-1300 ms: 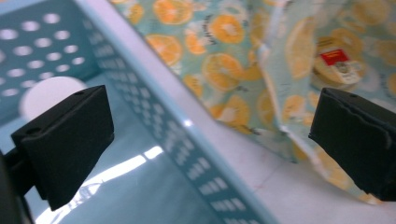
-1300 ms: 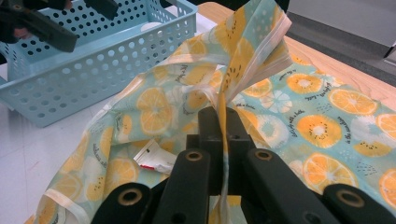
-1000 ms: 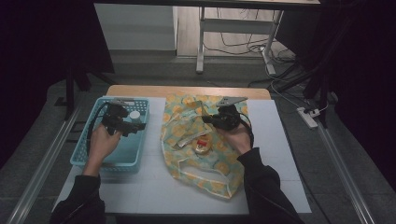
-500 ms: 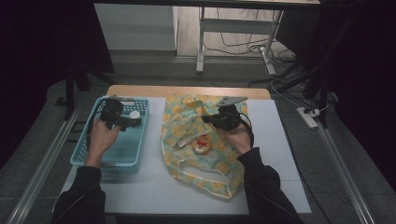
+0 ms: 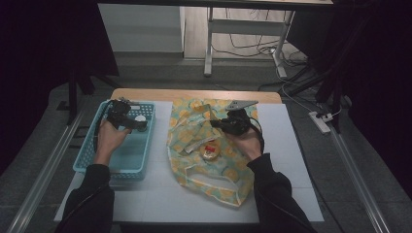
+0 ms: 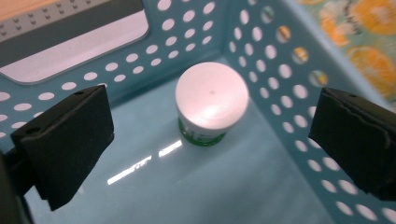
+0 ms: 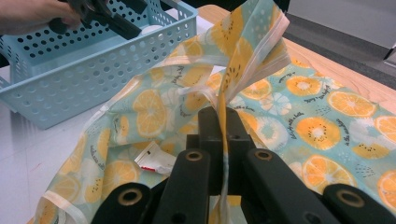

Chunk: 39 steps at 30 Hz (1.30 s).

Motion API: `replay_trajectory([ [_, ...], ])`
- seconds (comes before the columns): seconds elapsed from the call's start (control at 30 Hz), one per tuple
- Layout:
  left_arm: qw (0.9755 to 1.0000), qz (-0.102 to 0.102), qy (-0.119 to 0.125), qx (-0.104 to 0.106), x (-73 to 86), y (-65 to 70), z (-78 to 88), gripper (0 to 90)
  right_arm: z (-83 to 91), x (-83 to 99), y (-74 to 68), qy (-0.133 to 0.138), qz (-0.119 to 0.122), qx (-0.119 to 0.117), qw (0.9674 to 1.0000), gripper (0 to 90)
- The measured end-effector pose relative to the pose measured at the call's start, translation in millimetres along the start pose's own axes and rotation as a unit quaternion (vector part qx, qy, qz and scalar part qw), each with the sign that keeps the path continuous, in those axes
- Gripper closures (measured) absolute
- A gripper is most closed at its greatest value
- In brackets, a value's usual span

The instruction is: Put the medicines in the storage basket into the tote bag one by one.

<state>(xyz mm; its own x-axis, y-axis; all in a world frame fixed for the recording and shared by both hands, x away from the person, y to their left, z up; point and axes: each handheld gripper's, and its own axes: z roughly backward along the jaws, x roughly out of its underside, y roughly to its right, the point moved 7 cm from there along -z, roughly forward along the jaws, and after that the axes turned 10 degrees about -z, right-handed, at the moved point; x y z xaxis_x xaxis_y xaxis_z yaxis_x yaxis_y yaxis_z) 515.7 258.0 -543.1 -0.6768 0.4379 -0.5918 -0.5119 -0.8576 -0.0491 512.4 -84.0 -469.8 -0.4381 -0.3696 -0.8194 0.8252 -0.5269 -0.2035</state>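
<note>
My left gripper [image 6: 210,140] is wide open over the little white jar [image 6: 211,102], mid-frame in the blue basket [image 6: 280,60]. It looks hard and light; I'd squeeze its round sides. My right gripper [image 7: 223,121] pinches the soft bag [image 7: 299,93] shut.

The fruit-print bag [image 7: 322,112] is running off the right gripper view's edge, and its folds are hiding most of the packet [image 7: 156,162] inside.

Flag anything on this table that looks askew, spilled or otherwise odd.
Nothing is spilled or damaged. The fruit-print bag lies rumpled, its edge pinched up by the right gripper. The white-lidded jar stands upright in a corner of the blue basket, between the open jaws of the left gripper.
</note>
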Motion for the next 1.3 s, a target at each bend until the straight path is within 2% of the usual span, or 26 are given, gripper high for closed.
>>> replay_trajectory([
  [0.23,0.9998,0.005,-0.018,0.0,0.6,-3.1,-14.5,0.0,0.2,-0.2,0.0,0.0,0.001,0.0,1.0,89.5],
  [0.4,0.9997,-0.003,-0.024,0.006,0.3,-2.4,-19.5,3.7,0.3,-0.3,0.0,0.001,0.001,0.0,1.0,89.5],
  [0.53,0.9993,-0.014,-0.035,-0.003,0.7,-1.7,-21.0,14.8,0.6,-0.4,-0.1,0.001,0.002,0.0,1.0,89.5],
  [0.73,0.9994,-0.004,-0.036,-0.001,0.6,-2.6,-20.5,33.3,0.4,-0.5,-0.9,0.001,0.003,-0.001,1.0,89.5],
  [0.9,0.9994,0.001,-0.028,0.02,0.1,-0.7,-19.6,47.6,0.9,-0.7,-0.7,0.002,0.002,-0.001,1.0,89.5],
  [0.93,0.9994,0.001,-0.028,0.019,-0.2,-0.6,-19.5,49.5,0.9,-0.8,-0.7,0.002,0.002,-0.001,1.0,89.5],
  [1.13,0.9993,0.007,-0.035,0.013,0.4,-0.7,-17.4,50.5,1.0,-1.0,-1.1,0.002,0.003,-0.002,1.0,89.5],
  [1.3,0.9994,0.017,-0.024,0.019,-0.4,-1.0,-11.5,50.6,0.9,-1.0,-0.8,0.003,0.002,-0.001,1.0,89.5],
])
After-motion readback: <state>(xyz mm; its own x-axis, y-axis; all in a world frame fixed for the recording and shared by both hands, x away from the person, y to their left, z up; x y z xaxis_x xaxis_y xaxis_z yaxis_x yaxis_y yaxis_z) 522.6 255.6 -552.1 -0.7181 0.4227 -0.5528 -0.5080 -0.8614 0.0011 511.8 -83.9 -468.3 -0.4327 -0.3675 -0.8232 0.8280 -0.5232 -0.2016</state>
